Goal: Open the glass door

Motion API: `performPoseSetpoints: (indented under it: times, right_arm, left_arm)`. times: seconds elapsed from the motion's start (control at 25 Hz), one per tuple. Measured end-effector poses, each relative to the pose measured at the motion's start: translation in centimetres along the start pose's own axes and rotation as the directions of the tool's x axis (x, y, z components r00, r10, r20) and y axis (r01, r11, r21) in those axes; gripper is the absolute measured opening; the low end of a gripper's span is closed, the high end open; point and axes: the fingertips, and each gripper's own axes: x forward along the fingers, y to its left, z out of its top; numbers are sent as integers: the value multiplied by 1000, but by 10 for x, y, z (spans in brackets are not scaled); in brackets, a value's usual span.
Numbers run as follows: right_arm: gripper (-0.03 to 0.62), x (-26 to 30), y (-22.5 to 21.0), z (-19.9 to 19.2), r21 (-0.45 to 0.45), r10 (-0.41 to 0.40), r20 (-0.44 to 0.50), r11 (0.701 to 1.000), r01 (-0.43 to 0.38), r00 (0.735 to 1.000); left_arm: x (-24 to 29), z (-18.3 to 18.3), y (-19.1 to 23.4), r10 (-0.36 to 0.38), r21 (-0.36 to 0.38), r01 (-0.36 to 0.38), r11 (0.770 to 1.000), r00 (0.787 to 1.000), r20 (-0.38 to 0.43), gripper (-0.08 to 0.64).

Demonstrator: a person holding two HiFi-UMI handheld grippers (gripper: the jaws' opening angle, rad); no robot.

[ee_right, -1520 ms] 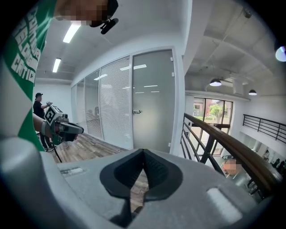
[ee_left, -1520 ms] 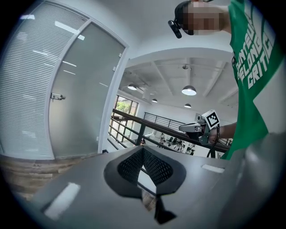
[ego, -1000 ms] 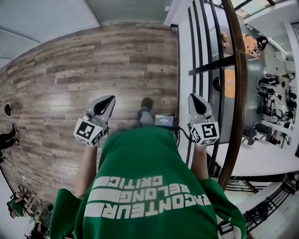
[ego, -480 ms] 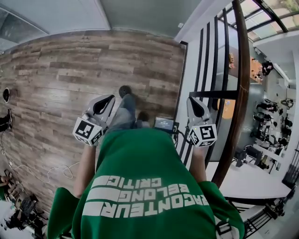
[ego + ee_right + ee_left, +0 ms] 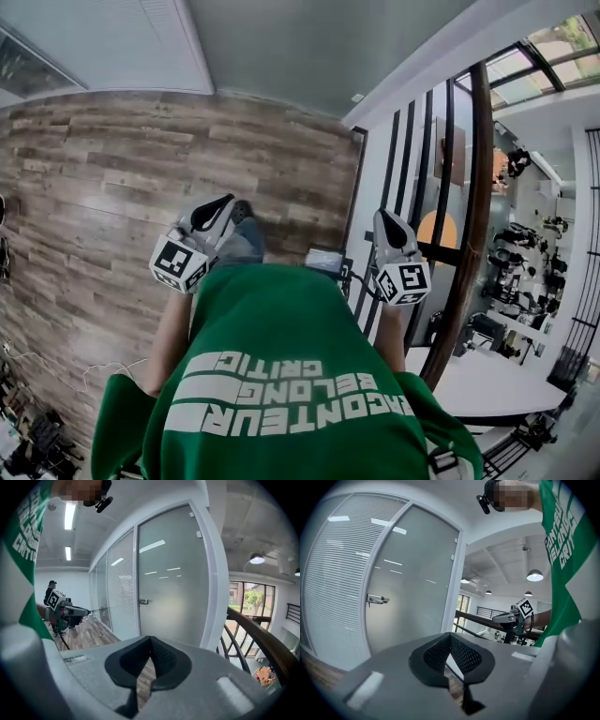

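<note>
The frosted glass door [image 5: 171, 583] stands shut ahead of me in a white frame, its small metal handle [image 5: 143, 602] on the left edge. In the left gripper view the same glass door [image 5: 415, 578] shows with its handle [image 5: 377, 599] at mid height. My left gripper [image 5: 450, 637] and right gripper [image 5: 150, 641] are both shut with nothing between the jaws, and both are well short of the door. From the head view the left gripper [image 5: 228, 201] and right gripper [image 5: 382, 216] are held out in front of the green shirt, side by side.
The floor is wood planks [image 5: 112, 178]. On my right runs a black-barred railing with a wooden handrail [image 5: 476, 197], and beyond it is a drop to a lower room. Left of the door is a partition with white blinds [image 5: 340, 573]. A person stands far off down the corridor [image 5: 50, 590].
I have walked forward: the floor planks slid down the head view and the door and wall base came in at the top. Both grippers stayed shut and level ahead of me.
</note>
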Motion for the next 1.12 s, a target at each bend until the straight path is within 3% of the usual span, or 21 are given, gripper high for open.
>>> performPoseSetpoints:
  times: [0.32, 0.64, 0.88, 1.12]
  right_arm:
    - [-6, 88, -5, 32, -17, 15, -34, 1000, -15, 999]
    - [-6, 142, -20, 52, -36, 61, -61, 997, -63, 996]
    - [-6, 219, -41, 60, -111, 217, -98, 968, -227, 971]
    - [-6, 298, -81, 85, -180, 345, -139, 913, -366, 928]
  left_arm:
    - [36, 20, 83, 6, -9, -6, 1000, 1000, -11, 15]
    - [48, 27, 128, 89, -40, -90, 995, 996, -10, 15]
    - [69, 19, 150, 207, -73, -207, 976, 978, -18, 15]
    - [98, 28, 180, 346, -78, -348, 934, 938, -35, 15]
